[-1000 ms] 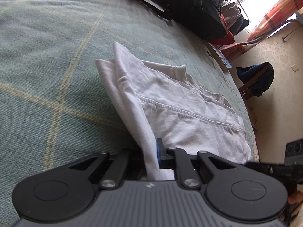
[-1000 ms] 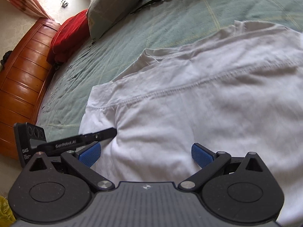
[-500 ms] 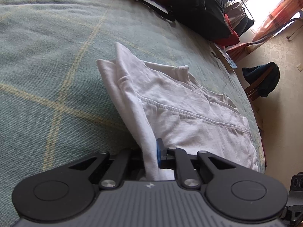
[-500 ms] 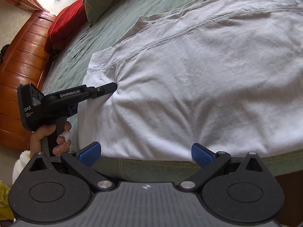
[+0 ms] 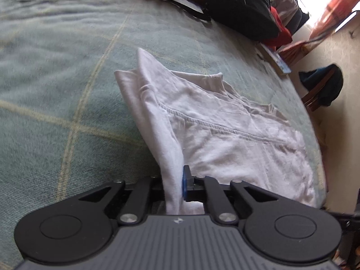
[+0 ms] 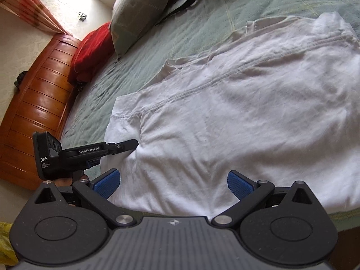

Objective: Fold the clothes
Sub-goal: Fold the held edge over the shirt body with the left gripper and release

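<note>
Two grippers work a white shirt [image 6: 236, 121] spread on a green bed [image 5: 56, 90]. Left gripper [image 5: 177, 186] is clamped on the shirt's near corner; right gripper [image 6: 173, 185] hovers wide open, empty. Best pinch the opposite corner before lifting both evenly.

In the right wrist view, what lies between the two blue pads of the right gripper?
Nothing is held there. The right gripper has its jaws wide apart, and through the gap the right wrist view shows only the white shirt lying flat on the green bed cover.
</note>
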`<state>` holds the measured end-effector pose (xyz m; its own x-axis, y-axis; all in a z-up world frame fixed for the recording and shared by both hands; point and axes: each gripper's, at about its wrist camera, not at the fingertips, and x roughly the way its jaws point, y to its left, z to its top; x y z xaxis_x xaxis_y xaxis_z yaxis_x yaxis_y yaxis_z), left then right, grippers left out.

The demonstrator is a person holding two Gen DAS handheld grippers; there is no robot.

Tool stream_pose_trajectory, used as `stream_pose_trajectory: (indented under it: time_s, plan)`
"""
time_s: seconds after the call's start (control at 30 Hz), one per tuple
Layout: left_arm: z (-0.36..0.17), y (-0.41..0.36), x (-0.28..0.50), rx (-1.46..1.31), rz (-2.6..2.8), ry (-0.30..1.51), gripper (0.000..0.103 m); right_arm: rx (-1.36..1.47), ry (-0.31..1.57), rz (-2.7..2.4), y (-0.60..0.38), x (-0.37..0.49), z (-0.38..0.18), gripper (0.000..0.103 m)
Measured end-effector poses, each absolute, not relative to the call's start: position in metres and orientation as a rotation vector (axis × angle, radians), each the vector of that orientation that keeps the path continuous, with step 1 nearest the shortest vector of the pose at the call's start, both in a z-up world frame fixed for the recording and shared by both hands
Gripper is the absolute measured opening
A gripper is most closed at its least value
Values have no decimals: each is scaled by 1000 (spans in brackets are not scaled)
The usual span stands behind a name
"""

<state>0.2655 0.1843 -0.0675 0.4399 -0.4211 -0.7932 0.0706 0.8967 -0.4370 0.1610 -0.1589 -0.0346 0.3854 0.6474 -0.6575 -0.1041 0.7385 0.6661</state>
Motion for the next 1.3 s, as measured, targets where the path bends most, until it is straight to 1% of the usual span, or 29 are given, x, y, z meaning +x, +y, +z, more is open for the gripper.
stream_pose_trajectory:
  time_s: [0.33,0.5,0.93,1.17,1.3]
  plan:
    - [-12,134,262,-227,-304,1092,6,599,957,585,-210,170,-26,103]
    - [1,97,262,-146,-305,1114,6,633,917,596,-236,170,-31,103]
    - [14,15,272,-90,-368,1151,7,672,859,604,-280,156,-42,103]
    - [4,-25,280,-72,-393,1180,8,685,832,587,-296,153,-43,103]
    - [-8,-46,283,-75,-407,1198,10,693,822,564,-306,152,-44,103]
